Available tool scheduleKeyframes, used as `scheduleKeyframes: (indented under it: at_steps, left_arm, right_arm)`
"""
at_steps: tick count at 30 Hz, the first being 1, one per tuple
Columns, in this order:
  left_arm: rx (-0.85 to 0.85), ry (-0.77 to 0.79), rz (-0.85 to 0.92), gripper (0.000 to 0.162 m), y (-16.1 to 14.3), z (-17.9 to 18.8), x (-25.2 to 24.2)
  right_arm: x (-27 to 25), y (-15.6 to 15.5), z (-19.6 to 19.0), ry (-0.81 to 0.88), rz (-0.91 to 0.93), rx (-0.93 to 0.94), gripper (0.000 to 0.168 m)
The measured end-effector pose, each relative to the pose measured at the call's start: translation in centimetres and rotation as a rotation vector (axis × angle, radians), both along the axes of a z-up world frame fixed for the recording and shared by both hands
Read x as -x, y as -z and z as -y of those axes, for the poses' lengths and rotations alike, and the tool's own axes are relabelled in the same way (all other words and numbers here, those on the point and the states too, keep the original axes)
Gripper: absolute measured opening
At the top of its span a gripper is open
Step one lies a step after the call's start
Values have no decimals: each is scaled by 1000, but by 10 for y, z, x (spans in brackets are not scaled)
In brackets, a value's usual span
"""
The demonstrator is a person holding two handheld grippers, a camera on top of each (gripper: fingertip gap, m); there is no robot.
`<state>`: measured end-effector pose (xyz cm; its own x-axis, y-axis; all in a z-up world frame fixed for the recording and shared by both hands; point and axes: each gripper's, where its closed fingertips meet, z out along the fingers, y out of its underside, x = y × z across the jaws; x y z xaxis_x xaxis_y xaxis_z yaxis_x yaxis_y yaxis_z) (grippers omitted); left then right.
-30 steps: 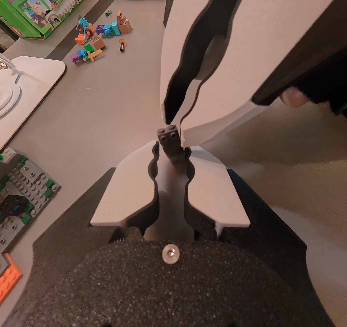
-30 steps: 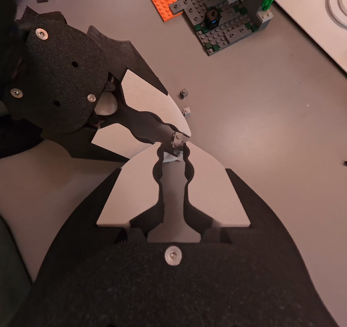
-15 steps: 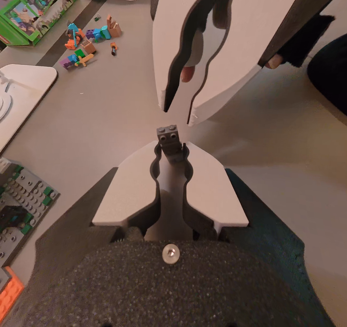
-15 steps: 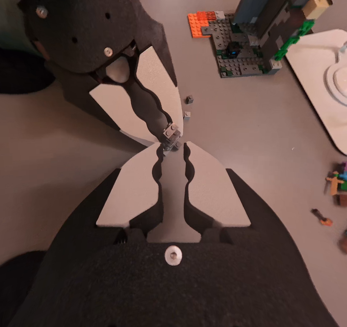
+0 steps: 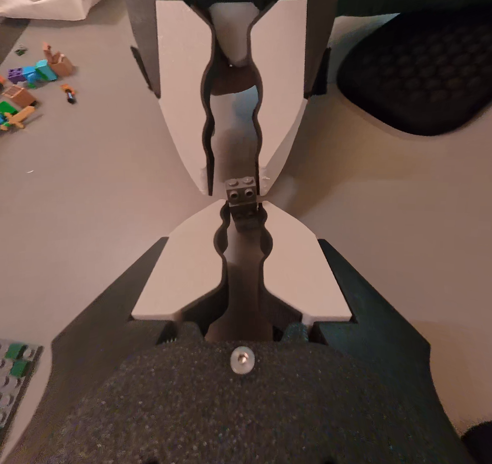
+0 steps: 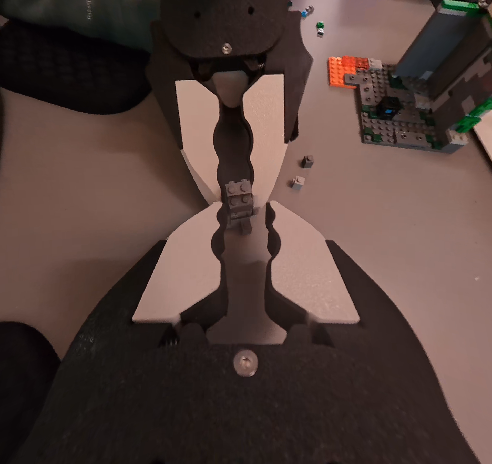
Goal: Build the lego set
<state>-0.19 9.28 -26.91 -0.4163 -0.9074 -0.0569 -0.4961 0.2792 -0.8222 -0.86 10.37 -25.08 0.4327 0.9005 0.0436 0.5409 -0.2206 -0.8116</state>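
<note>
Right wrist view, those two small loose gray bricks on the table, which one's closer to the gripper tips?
The lighter gray brick, lower in the picture. The darker gray brick lies beyond it, toward the lego build.

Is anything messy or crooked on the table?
A bit. Two small grey bricks lie loose on the table beside the grippers, apart from the lego build. More tiny pieces are scattered farther back. The grey brick stack in the left gripper sits slightly tilted. Nothing looks broken.

black claw (image 5: 243,206), 2 white fingers (image 5: 191,270), silver screw (image 5: 242,363)
</note>
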Motion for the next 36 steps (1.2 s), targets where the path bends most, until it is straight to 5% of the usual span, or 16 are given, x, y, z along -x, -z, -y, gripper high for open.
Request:
scheduleKeyframes:
  at_steps: [20,29,36]
  left_arm:
    - [-27,-8,-62,26,10,1,3]
    - [-31,-41,-57,42,10,2,2]
    - [-15,-75,28,35,-3,1,-5]
  right_arm:
    - [3,-1,3,26,-33,-6,16]
    - [-1,-14,4,40,-53,1,16]
    - [2,-31,4,37,-63,-22,16]
